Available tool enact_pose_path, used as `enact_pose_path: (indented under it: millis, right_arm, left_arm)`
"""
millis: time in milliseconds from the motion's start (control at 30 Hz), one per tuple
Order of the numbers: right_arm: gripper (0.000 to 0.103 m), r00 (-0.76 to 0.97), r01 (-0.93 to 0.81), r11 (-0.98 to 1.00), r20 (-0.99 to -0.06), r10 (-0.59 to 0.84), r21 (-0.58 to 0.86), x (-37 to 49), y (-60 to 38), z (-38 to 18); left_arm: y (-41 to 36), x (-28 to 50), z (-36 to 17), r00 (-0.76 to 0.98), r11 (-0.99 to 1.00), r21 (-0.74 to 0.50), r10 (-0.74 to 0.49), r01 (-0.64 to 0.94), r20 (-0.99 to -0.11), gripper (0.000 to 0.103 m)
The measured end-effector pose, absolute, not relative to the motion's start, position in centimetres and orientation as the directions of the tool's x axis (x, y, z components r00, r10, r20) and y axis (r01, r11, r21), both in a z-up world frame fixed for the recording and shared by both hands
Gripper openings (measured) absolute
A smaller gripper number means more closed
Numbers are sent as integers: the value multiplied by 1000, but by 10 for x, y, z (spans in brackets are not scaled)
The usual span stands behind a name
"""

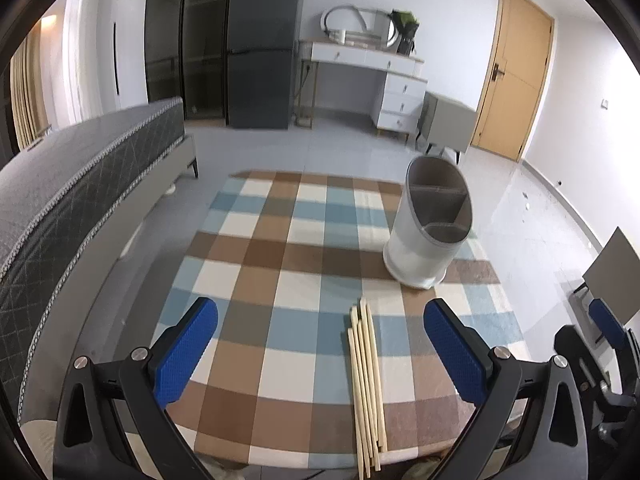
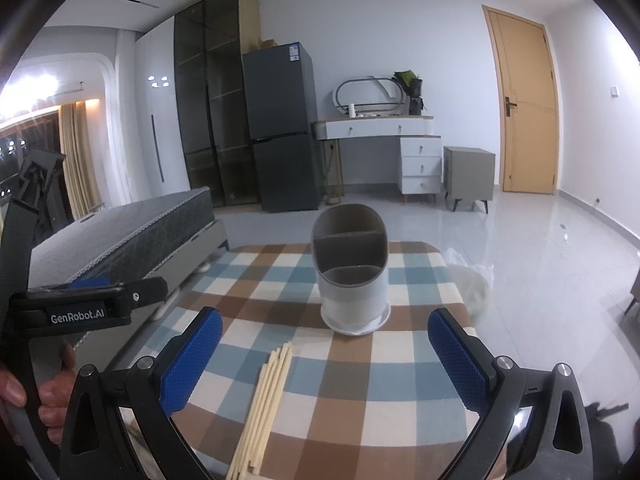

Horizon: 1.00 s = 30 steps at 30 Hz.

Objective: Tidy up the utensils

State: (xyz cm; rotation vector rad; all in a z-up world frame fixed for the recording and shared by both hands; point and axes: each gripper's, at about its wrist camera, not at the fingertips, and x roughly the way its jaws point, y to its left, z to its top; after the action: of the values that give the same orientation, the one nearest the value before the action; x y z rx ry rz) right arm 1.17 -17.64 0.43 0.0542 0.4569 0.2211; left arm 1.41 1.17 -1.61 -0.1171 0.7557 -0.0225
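Note:
A bundle of pale wooden chopsticks [image 1: 366, 384] lies on a checked cloth [image 1: 280, 272], pointing away from me. Beyond them stands a white utensil holder [image 1: 426, 236] with grey divided compartments, upright and holding nothing I can see. My left gripper [image 1: 320, 344] hovers open over the near end of the cloth, with the chopsticks lying between its blue pads. In the right wrist view my right gripper [image 2: 326, 356] is open too, with the chopsticks [image 2: 264, 404] below and the holder [image 2: 354, 276] straight ahead. A hand holds the left gripper's body [image 2: 72, 312] at the left.
The cloth covers a small table [image 2: 400, 360] with its edges close on all sides. A dark mattress bed [image 1: 80, 184] runs along the left. A fridge [image 2: 280, 128], a white desk [image 2: 380, 128], a grey cabinet [image 2: 468, 172] and a wooden door [image 2: 524, 104] stand across the tiled floor.

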Motion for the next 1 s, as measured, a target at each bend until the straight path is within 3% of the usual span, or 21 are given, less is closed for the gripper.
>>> enact_pose_path:
  millis: [300, 467, 700, 767, 900, 1000]
  right_arm:
    - [103, 824, -150, 979, -529, 201, 138, 43, -181, -15]
    - [103, 795, -133, 980, -574, 194, 147, 63, -183, -28]
    - [103, 764, -142, 978, -611, 207, 154, 88, -181, -40]
    - [103, 756, -148, 975, -617, 218, 164, 92, -181, -43]
    - [103, 740, -148, 971, -630, 235, 188, 96, -183, -47]
    - [103, 730, -140, 967, -638, 245, 211, 100, -185, -49]
  left_arm:
    - [18, 56, -87, 482, 983, -179, -137, -41, -865, 100]
    - [11, 73, -112, 401, 984, -177, -149, -33, -904, 98]
    - [-4, 100, -145, 299, 979, -206, -195, -4, -934, 68]
    - [-3, 105, -149, 284, 972, -234, -220, -16, -933, 64]
    - [0, 111, -155, 262, 953, -297, -274, -53, -925, 44]
    - [-3, 114, -158, 252, 957, -285, -264, -52, -931, 37]
